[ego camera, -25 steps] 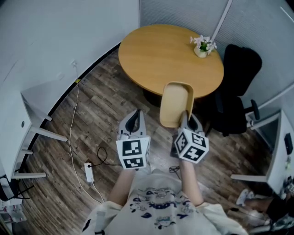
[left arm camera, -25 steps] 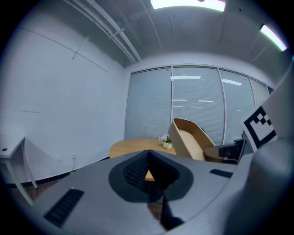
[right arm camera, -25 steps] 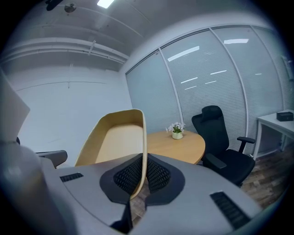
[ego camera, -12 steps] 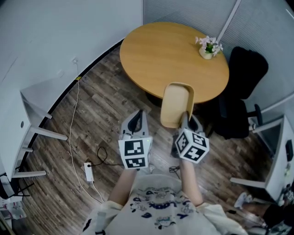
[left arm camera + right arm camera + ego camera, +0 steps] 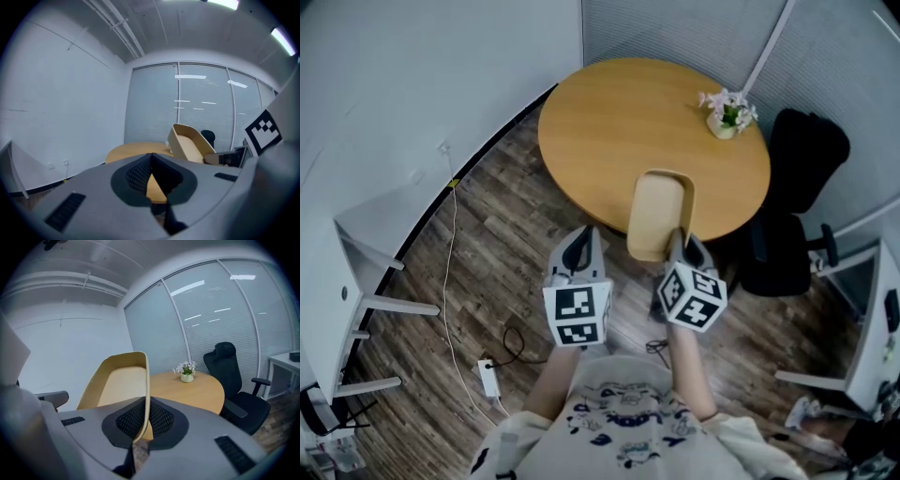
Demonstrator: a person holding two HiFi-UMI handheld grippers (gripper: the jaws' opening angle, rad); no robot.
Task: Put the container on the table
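Right hand-held gripper (image 5: 679, 246) pinches the thin near wall of the tan container (image 5: 659, 208), which hangs in the air over the near edge of the table (image 5: 609, 122). Left hand-held gripper (image 5: 577, 251) is closed and empty. Container looks light and stiff, but the one-edge hold may pivot. Tabletop is mostly bare, with a flowerpot (image 5: 727, 117) at far right and a chair (image 5: 802, 178) beside.

Locate the round wooden table (image 5: 619, 122) in the upper centre of the head view. A small pot of flowers (image 5: 727, 112) stands on it, near its right edge. The table stands on a wood-plank floor (image 5: 487, 234). At the lower left of the frame you see a white power strip (image 5: 488, 378) lying on the floor. A black cable (image 5: 516, 339) is looped just beside it, and a white cable (image 5: 448, 272) runs up the left side. A black office chair (image 5: 792, 216) stands on the floor at the right, close to the table.
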